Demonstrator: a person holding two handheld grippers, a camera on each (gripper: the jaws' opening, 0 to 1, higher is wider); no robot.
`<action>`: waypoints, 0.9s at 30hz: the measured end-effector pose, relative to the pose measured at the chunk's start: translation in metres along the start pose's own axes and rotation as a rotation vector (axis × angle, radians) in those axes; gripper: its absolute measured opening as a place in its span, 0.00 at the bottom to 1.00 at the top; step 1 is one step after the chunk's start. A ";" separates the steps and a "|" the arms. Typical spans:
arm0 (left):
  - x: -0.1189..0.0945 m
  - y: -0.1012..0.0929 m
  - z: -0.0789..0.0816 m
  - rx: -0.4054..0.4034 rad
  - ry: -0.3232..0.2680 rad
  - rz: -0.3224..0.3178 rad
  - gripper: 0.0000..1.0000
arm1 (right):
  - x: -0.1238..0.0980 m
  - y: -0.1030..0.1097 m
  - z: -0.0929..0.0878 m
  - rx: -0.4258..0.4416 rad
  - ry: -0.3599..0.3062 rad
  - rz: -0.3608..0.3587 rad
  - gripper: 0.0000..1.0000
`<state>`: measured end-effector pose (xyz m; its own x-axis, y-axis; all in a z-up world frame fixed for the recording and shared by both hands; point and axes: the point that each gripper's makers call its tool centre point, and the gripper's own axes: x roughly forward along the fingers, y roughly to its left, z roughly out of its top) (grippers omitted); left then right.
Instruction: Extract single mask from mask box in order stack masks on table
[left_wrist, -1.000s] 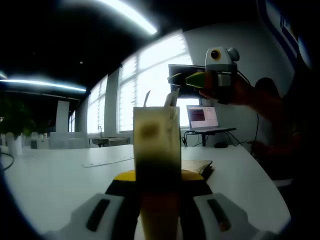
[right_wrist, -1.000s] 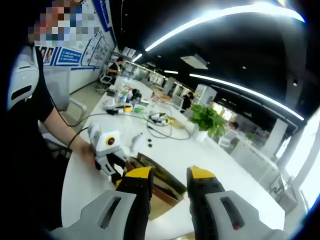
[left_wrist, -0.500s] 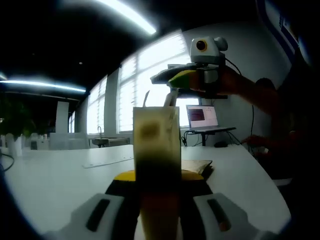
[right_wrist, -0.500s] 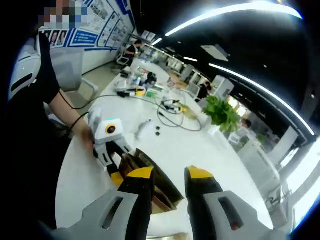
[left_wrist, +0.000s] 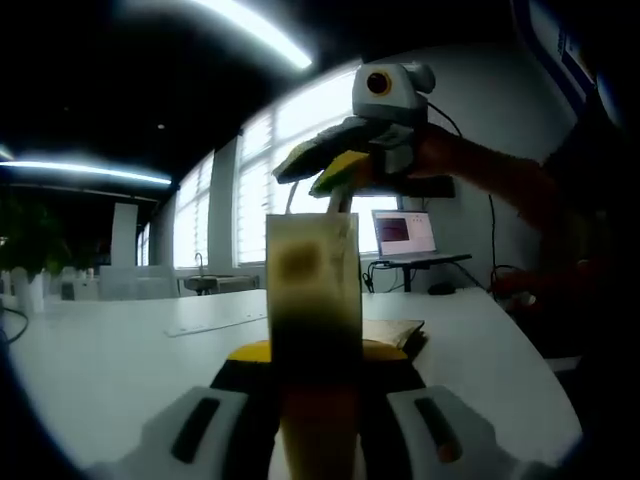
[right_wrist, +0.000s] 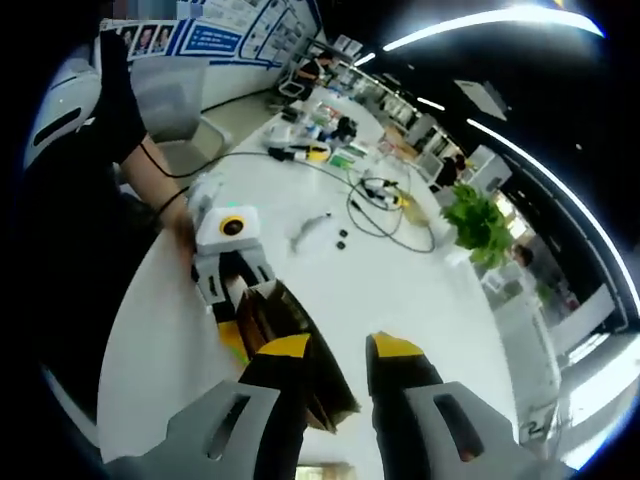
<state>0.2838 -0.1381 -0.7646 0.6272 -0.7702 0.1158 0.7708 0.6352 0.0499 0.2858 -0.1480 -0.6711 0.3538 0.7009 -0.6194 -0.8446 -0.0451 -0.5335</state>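
Since a second ago the right gripper (left_wrist: 325, 172) has swung in over the top of the mask box (left_wrist: 312, 300) in the left gripper view; it sat off to the right and further back then, now its yellow tips hang just above the box's upper edge. In the right gripper view the camera has tipped down, so the box (right_wrist: 285, 330) sits nearer the right gripper (right_wrist: 335, 348), just ahead of the jaws. The left gripper (left_wrist: 315, 352) is clamped on the mask box, which stands upright between its jaws on the white table (left_wrist: 120, 350); in the right gripper view the left gripper (right_wrist: 232, 278) grips the box's far end. Right jaws are parted with a clear gap and carry nothing. A thin white strip, maybe a mask edge or ear loop (left_wrist: 343, 195), pokes up from the box top; too small to be sure. Progress, judging from this: early in a pull cycle, box steadied, reach underway, no mask pinched yet. Can't see any stack of masks on the table in these views, so can't tell how many are done. Left: close on one mask edge, draw it out, lay it down. Laptop (left_wrist: 405, 235) on the table behind, cables (right_wrist: 385, 205) and a potted plant (right_wrist: 478, 222) further along.
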 end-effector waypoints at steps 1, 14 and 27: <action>0.000 0.000 0.000 0.001 0.000 0.000 0.31 | 0.001 -0.001 -0.001 -0.005 0.005 0.007 0.19; 0.000 0.000 0.000 0.002 0.000 0.000 0.31 | 0.016 -0.013 -0.007 -0.082 0.099 0.125 0.18; -0.001 0.000 -0.001 0.002 0.001 -0.001 0.31 | 0.025 0.010 -0.007 -0.178 0.159 0.258 0.07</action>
<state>0.2836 -0.1375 -0.7654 0.6265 -0.7708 0.1151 0.7711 0.6345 0.0522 0.2890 -0.1360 -0.6954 0.2081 0.5314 -0.8212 -0.8362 -0.3389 -0.4312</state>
